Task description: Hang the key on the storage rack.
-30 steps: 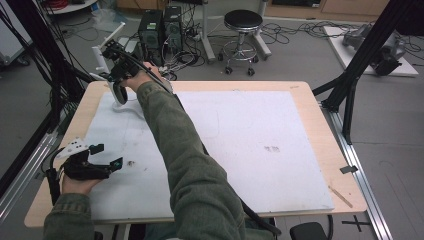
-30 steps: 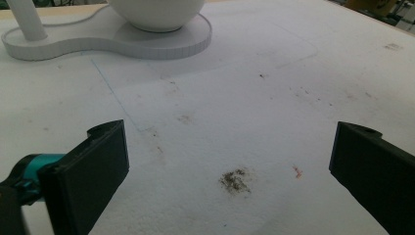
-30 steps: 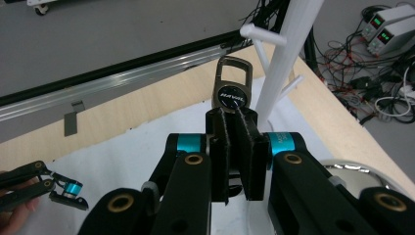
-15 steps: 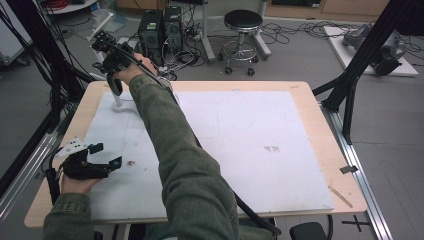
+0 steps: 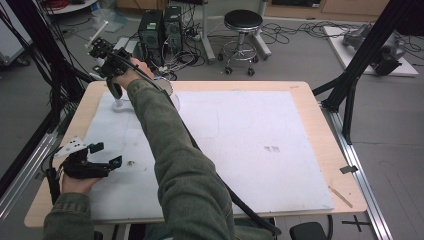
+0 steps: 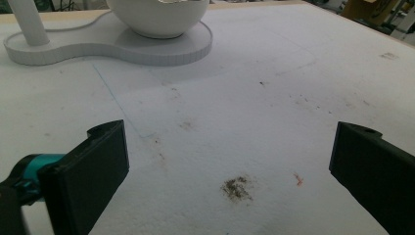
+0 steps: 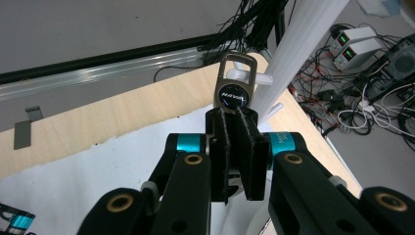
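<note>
In the high view, the right tool (image 5: 102,50) is held above the surface's (image 5: 310,150) far left corner. In the left gripper view, the left tool (image 6: 230,171) is seen open. In the right gripper view, the carabiner (image 7: 236,88) is clamped beside the white post (image 7: 298,44)

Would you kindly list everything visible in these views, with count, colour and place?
keyring clip: one, metallic, pinched in the right gripper's jaws, its loop at a peg of the stand
stand: one, white post with pegs on a flat base, far-left of the table
bowl: one, white, on the stand's base
table: one, wooden, white sheet on top
stool: one, black, on the floor beyond
right gripper: one, black, jaws shut
left gripper: one, black, jaws open, near-left of the table
</note>
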A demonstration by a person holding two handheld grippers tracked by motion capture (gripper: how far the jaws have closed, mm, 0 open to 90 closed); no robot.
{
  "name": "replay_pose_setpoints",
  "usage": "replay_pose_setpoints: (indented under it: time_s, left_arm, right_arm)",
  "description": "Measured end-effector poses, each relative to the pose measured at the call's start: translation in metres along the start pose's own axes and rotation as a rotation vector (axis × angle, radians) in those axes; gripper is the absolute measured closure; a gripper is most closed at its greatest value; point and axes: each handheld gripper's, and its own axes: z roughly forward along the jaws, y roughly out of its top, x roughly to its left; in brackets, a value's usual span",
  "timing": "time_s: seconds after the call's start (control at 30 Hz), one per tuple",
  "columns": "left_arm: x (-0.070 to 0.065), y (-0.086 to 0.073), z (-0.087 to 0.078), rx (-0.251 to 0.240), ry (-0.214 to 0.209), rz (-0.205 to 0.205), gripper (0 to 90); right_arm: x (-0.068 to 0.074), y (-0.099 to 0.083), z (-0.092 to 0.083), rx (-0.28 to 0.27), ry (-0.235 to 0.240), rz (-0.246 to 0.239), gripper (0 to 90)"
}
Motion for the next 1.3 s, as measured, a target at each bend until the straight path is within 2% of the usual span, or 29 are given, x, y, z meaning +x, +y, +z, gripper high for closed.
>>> replay_pose_setpoints:
  time_s: [0.1, 0.17, 0.23, 0.43, 0.5, 0.57, 0.6, 0.63, 0.67, 0.7, 0.77, 0.83, 0.93, 1.2, 1.3]
  left_arm:
    - [0.001, 0.0, 0.0, 0.008, -0.001, 0.006, 1.7]
    - [0.001, 0.0, 0.0, 0.007, -0.001, 0.002, 1.7]
    - [0.001, 0.0, 0.001, 0.007, -0.002, 0.003, 1.7]
    - [0.0, 0.0, 0.001, 0.012, -0.002, 0.009, 1.7]
    - [0.0, -0.001, 0.002, 0.011, 0.0, 0.006, 1.7]
    - [0.0, -0.001, 0.002, 0.011, 0.0, 0.005, 1.7]
    - [0.0, 0.0, 0.001, 0.012, 0.002, 0.008, 1.7]
    - [0.0, 0.0, 0.001, 0.012, 0.002, 0.008, 1.7]
    - [0.0, 0.0, 0.001, 0.007, 0.003, 0.002, 1.7]
    - [0.0, 0.0, 0.001, 0.006, 0.005, 0.004, 1.7]
    - [-0.001, 0.0, 0.001, 0.008, 0.005, 0.006, 1.7]
    - [-0.001, 0.0, 0.001, 0.011, 0.006, 0.01, 1.7]
    - [-0.001, 0.0, 0.001, 0.013, 0.006, 0.01, 1.7]
    - [-0.002, 0.0, 0.001, 0.017, 0.009, 0.012, 1.7]
    - [-0.002, 0.0, 0.002, 0.022, 0.012, 0.014, 1.7]
  right_arm:
    - [-0.002, -0.001, 0.002, 0.006, 0.004, 0.015, 81.8]
    - [-0.003, -0.003, 0.002, -0.007, 0.006, 0.049, 73.5]
    - [-0.004, -0.003, -0.001, -0.021, 0.011, 0.06, 67.8]
    - [-0.004, -0.01, -0.007, -0.018, 0.034, 0.081, 35.9]
    - [-0.004, -0.015, -0.009, -0.02, 0.027, 0.092, 25.4]
    - [-0.004, -0.018, -0.01, -0.013, 0.027, 0.109, 18.4]
    - [-0.004, -0.02, -0.011, -0.007, 0.027, 0.113, 12.2]
    - [-0.004, -0.02, -0.011, -0.007, 0.027, 0.113, 12.2]
    - [-0.004, -0.026, -0.01, 0.03, 0.021, 0.136, 0.5]
    - [-0.003, -0.03, -0.009, 0.055, 0.023, 0.131, 0.5]
    - [-0.003, -0.032, -0.009, 0.058, 0.021, 0.121, 0.5]
    - [-0.003, -0.044, -0.012, 0.065, 0.041, 0.122, 0.5]
    - [-0.004, -0.055, -0.016, 0.064, 0.047, 0.121, 0.4]
    - [-0.012, -0.079, -0.037, 0.058, 0.058, 0.145, 0.5]
    - [-0.019, -0.095, -0.053, 0.054, 0.054, 0.162, 0.5]
